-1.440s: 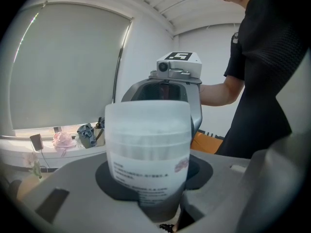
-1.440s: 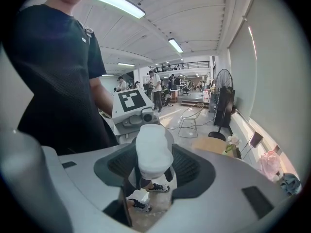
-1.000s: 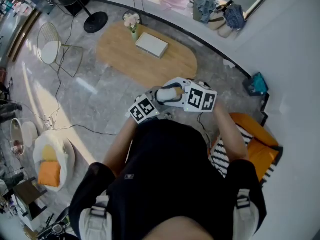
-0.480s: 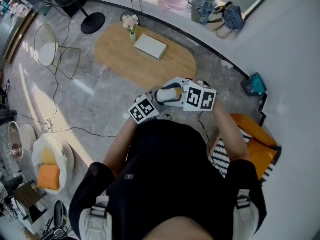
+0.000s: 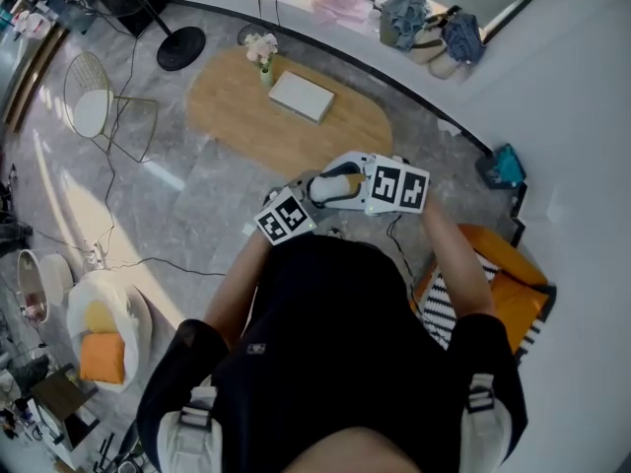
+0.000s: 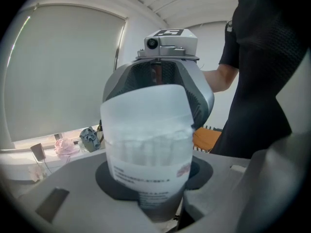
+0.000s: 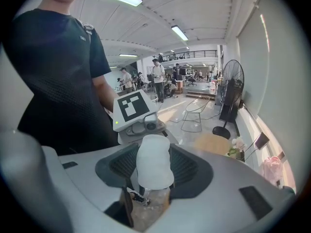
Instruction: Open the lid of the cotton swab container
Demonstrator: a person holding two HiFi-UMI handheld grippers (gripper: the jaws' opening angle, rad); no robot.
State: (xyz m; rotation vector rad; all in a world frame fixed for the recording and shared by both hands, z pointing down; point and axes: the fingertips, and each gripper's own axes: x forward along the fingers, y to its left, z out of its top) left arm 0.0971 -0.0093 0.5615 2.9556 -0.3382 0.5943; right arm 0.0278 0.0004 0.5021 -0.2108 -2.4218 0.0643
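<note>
**A:** Where was the cotton swab container point(image 5: 335, 185)?

**B:** In the air before the person's chest, over the grey stone floor point(image 5: 197, 205). It was on the person's side of the oval wooden table point(image 5: 340, 131), just off its near edge. Only the two grippers carried it.

**A:** Long axis?

**B:** It ran across the person's front, gripper to gripper. The base was toward the left gripper point(image 6: 158, 205), the lid point(image 6: 146, 106) toward the right gripper point(image 7: 146, 205). In the left gripper view it pointed away along the jaws, lid end farthest and uppermost.

**A:** The tongs?

**B:** The left jaws were clamped on the base end of the clear body, one on each side. The right jaws had just been closing, with the frosted lid between them. Its flanks filled the gap and met the ribbed pads.

**A:** Any writing?

**B:** A white paper label point(image 6: 146, 171) went round the lower body. It had several lines of small dark print, too blurred to read, and a small pink mark at its right edge. No brand could be made out. Above the label the swabs point(image 6: 146, 147) stood in a row behind the plastic, parallel to the long axis. The left gripper's cube point(image 7: 132, 107) and the right gripper's cube point(image 6: 170, 33) bore black-and-white square markers, no letters.
</note>
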